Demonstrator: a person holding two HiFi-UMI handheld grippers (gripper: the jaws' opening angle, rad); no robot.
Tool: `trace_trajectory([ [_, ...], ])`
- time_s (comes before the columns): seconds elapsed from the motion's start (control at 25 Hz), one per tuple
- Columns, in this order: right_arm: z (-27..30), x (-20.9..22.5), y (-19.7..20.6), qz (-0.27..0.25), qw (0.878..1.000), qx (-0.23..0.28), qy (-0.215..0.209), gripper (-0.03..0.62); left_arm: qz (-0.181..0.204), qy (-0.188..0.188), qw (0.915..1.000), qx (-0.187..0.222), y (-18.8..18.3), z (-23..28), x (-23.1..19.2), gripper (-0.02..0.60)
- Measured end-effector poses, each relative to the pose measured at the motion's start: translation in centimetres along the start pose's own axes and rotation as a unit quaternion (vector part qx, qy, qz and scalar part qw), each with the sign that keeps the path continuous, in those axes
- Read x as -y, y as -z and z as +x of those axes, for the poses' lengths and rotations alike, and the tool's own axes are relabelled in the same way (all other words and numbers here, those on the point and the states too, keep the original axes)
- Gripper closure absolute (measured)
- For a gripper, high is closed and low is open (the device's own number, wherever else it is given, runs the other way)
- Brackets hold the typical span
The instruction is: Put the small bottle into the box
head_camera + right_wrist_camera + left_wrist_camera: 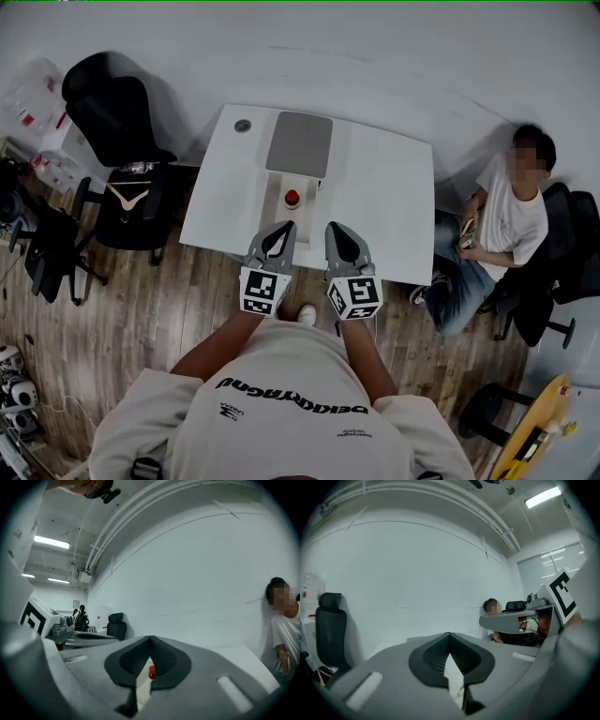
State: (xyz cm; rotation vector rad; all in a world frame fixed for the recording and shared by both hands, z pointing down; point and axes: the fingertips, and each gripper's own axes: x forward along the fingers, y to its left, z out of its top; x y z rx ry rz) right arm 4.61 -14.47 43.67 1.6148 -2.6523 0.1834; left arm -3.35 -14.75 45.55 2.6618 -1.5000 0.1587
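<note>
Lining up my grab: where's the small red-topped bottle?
Head view: the small red-topped bottle sits centrally on the white table, just this side of the flat grey box.

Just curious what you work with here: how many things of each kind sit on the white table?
Grey box: 1
Small red-topped bottle: 1
Small round grey disc: 1
Total: 3
</note>
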Motion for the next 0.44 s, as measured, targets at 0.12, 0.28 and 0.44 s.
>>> trace_trajectory([
  [0.12,0.1,-0.1,0.0,-0.001,1.0,0.002,-0.002,0.597,0.0,-0.002,1.0,0.002,0.1,-0.2,-0.1,0.578],
  [0.28,0.3,-0.5,-0.2,-0.005,1.0,0.005,-0.009,0.597,-0.009,-0.016,0.9998,0.006,-0.2,-0.6,-1.0,0.578],
  [0.44,0.5,-0.4,-0.3,-0.008,1.0,0.007,-0.013,0.597,-0.016,-0.021,0.9996,0.01,-0.6,-0.4,-1.5,0.578],
])
